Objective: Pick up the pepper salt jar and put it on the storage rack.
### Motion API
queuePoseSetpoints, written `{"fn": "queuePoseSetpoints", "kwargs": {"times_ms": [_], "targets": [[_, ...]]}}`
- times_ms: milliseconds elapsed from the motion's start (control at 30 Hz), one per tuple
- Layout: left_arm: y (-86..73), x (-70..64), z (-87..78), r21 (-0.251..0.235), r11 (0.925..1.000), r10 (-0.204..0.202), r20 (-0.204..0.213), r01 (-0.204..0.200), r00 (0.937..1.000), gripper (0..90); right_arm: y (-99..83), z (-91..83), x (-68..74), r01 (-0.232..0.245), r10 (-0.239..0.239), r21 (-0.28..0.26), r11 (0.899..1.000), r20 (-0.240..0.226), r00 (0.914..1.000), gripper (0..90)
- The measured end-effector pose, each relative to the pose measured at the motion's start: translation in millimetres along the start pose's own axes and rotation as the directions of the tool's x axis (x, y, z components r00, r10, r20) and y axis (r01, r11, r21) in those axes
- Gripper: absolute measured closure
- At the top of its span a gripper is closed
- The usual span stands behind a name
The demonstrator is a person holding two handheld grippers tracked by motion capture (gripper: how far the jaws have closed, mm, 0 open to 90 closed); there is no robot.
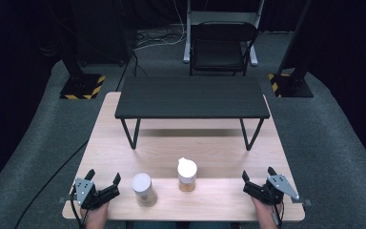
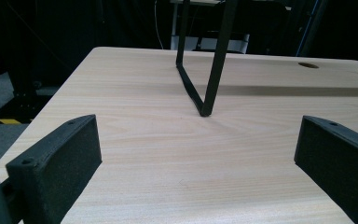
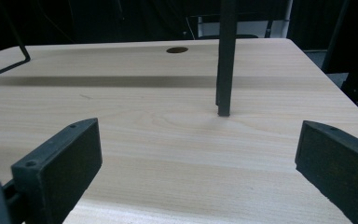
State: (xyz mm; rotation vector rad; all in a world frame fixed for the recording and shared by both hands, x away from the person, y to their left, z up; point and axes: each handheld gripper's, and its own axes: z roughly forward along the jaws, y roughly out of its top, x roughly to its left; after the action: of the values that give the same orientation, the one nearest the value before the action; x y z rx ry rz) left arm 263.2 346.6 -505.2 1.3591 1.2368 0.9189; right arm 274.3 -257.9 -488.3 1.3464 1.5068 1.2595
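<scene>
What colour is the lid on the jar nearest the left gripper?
White; the jar has a pale lid, clearest in the high view.

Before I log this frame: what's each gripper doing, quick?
Left gripper: open, holding nothing, beside the white-lidded jar.
Right gripper: open, holding nothing, to the right of the spouted bottle.

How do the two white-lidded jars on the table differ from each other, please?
The left jar has a plain flat round lid, while the right jar has a lid with a small raised tab at its far edge. The left jar's contents look pale, the right jar's amber-brown. The left jar stands nearer the table's front edge, the right jar slightly farther back. Both stand upright, untouched, between the two open grippers.
</scene>
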Motion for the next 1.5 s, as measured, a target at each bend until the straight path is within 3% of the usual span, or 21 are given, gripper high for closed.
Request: {"fn": "queuePoseSetpoints", "kwargs": {"times_ms": [400,500,633,933,1100,1500], "targets": [[1.1,0.8,-0.6,0.007,0.9999,0.007,0.016,-0.008,0.9998,0.0,0.7,0.7,-1.5,0.004,-0.004,0.003,1.0,-0.012,0.9999,0.0],[5.6,-2.0,1.2,0.034,0.9994,0.003,-0.001,-0.003,1.0,0.0,-0.9,-0.1,0.9,-0.004,0.004,-0.006,1.0,0.007,1.0,0.0],[7.2,2.7,2.0,0.042,0.999,-0.011,0.018,0.01,0.9998,0.0,-2.6,0.2,6.9,0.01,-0.01,-0.017,1.0,0.037,0.9993,0.0],[10.8,-3.5,3.6,0.061,0.9975,0.035,0.013,-0.036,0.9993,0.0,-3.1,0.0,6.1,0.009,-0.008,-0.02,1.0,0.034,0.9994,0.0],[16.5,-6.3,3.9,0.069,0.9968,0.04,0.013,-0.041,0.9991,0.0,-3.9,-0.4,5.1,0.001,0.0,-0.025,1.0,0.032,0.9995,0.0],[41.6,0.5,-8.7,0.083,0.9919,0.089,0.085,-0.096,0.9924,0.4,-4.0,-0.4,3.5,-0.004,0.005,-0.026,1.0,0.026,0.9997,0.0]]}}
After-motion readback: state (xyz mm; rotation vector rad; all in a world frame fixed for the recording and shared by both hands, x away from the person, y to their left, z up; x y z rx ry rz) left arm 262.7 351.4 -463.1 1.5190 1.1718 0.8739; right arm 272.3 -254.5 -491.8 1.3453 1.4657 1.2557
